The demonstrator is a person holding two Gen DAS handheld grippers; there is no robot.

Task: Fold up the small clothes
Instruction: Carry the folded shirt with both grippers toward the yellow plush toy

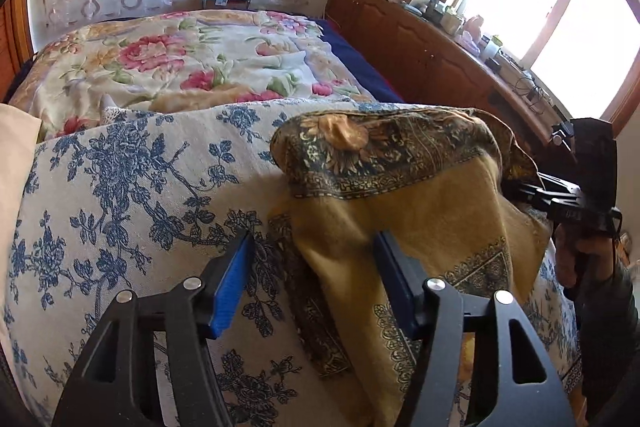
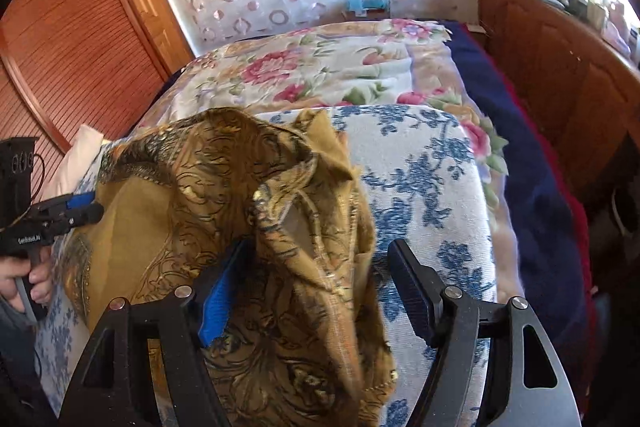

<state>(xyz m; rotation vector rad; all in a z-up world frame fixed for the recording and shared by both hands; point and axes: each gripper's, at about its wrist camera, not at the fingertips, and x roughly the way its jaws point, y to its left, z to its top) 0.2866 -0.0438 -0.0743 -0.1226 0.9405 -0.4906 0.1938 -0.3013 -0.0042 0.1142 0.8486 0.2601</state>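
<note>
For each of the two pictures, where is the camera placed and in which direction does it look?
Left wrist view: sits on the left hand-held gripper, open, looking along the bed at the mustard patterned cloth; the right hand-held gripper and hand show at the right edge.
Right wrist view: sits on the right hand-held gripper, open over the same cloth; the left hand-held gripper and hand show at the left edge.
Shared: the cloth, blue-flowered cover, window-side cabinet.

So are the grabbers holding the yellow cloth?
No. Both the left gripper and the right gripper are open around edges of the yellow patterned cloth, not pinching it.
</note>
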